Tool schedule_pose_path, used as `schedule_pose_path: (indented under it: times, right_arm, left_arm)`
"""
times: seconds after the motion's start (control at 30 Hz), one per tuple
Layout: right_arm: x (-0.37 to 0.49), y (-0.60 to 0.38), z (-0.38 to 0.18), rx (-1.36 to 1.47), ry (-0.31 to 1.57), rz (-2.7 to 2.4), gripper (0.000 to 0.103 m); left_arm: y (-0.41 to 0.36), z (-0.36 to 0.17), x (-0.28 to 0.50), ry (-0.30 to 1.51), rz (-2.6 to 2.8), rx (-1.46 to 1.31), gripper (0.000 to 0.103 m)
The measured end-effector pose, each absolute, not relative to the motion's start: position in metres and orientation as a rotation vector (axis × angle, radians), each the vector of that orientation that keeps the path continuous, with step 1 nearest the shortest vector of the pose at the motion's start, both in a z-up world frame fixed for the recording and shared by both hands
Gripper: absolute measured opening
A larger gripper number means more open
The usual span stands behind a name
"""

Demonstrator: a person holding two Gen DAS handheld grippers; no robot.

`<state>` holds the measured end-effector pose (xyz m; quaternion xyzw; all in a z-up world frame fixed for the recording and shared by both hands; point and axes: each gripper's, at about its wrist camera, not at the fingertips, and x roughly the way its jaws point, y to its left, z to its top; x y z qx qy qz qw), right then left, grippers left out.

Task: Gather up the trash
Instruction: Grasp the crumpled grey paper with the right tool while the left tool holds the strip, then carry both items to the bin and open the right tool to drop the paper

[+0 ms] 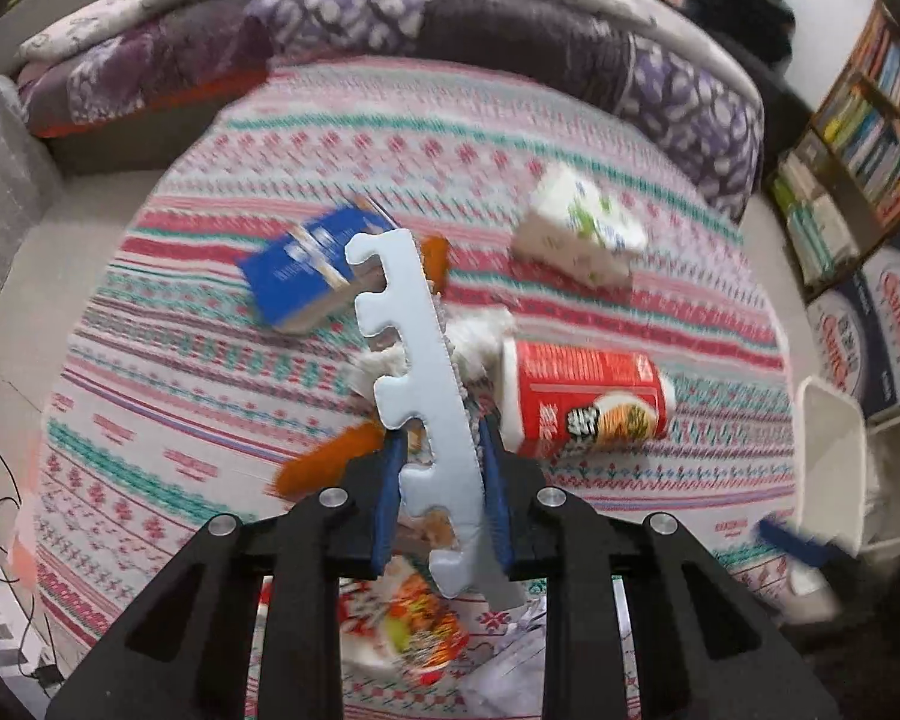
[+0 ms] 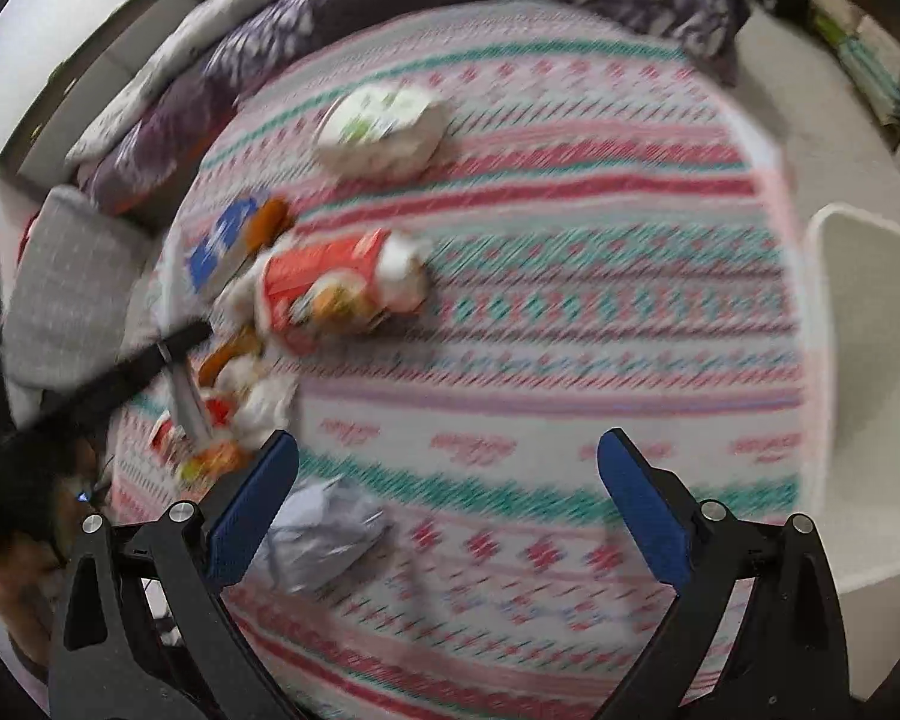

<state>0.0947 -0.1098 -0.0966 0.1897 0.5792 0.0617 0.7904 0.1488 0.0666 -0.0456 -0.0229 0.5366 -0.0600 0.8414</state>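
while clamped — foam strip (image 1: 417,372) near bed edge

A bedroom: patterned bedspread (image 1: 306,396), folded quilt (image 1: 390,30), bookshelf (image 1: 858,138).

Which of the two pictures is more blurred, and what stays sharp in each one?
The right wrist view is more blurred: the bedspread and red cup smear, the right gripper stays sharp. In the left wrist view, the foam strip and left gripper stay crisp.

Bed (image 1: 570,138) with striped pink and teal cover ahead of the fingers, purple quilt (image 1: 510,36) beyond, bookshelf (image 1: 870,120) far right, pale floor (image 2: 822,90), grey cushion (image 2: 72,300) left.
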Motion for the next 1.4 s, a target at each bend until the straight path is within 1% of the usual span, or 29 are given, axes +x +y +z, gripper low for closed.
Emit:
schedule_pose_path:
  times: [0.17, 0.3, 0.43, 0.5, 0.53, 0.57, 0.6, 0.63, 0.67, 0.7, 0.77, 0.87, 1.07, 1.27, 1.4]
  right_arm:
    - [0.089, -0.078, -0.115, 0.446, 1.301, 0.134, 0.096]
    - [0.089, -0.062, -0.128, 0.48, 1.34, 0.131, 0.096]
    - [0.09, -0.048, -0.129, 0.442, 1.322, 0.127, 0.097]
    - [0.09, -0.042, -0.128, 0.422, 1.309, 0.133, 0.095]
    - [0.09, -0.04, -0.128, 0.413, 1.303, 0.137, 0.093]
    - [0.089, -0.038, -0.128, 0.395, 1.298, 0.137, 0.088]
    - [0.089, -0.035, -0.126, 0.371, 1.287, 0.141, 0.08]
    - [0.088, -0.034, -0.126, 0.361, 1.281, 0.145, 0.074]
    - [0.088, -0.034, -0.126, 0.359, 1.276, 0.149, 0.062]
    - [0.089, -0.036, -0.126, 0.37, 1.271, 0.159, 0.059]
    - [0.09, -0.04, -0.126, 0.389, 1.267, 0.173, 0.056]
    - [0.095, -0.048, -0.12, 0.432, 1.256, 0.205, 0.055]
    - [0.103, -0.061, -0.089, 0.439, 1.124, 0.215, 0.055]
    - [0.105, -0.075, -0.049, 0.374, 0.935, 0.168, 0.055]
    - [0.101, -0.083, -0.033, 0.326, 0.844, 0.126, 0.055]
  left_arm:
    - [0.091, -0.022, 0.147, 1.077, -0.085, -0.108, 0.025]
    - [0.103, -0.013, 0.144, 1.055, -0.081, -0.13, 0.025]
    - [0.108, -0.01, 0.14, 1.045, -0.079, -0.118, 0.025]
    - [0.111, -0.011, 0.14, 1.048, -0.076, -0.116, 0.025]
    - [0.112, -0.012, 0.14, 1.05, -0.075, -0.117, 0.025]
    - [0.114, -0.013, 0.14, 1.053, -0.073, -0.118, 0.025]
    - [0.115, -0.014, 0.14, 1.055, -0.07, -0.119, 0.025]
    - [0.116, -0.015, 0.14, 1.055, -0.068, -0.12, 0.025]
    - [0.117, -0.015, 0.14, 1.056, -0.064, -0.12, 0.025]
    - [0.118, -0.016, 0.14, 1.056, -0.062, -0.12, 0.025]
    - [0.119, -0.017, 0.139, 1.056, -0.059, -0.119, 0.025]
    - [0.119, -0.018, 0.14, 1.054, -0.057, -0.12, 0.025]
    - [0.117, -0.016, 0.139, 1.031, -0.057, -0.127, 0.025]
    - [0.109, -0.004, 0.134, 0.953, -0.05, -0.111, 0.025]
    - [0.099, 0.007, 0.128, 0.873, -0.035, -0.083, 0.025]
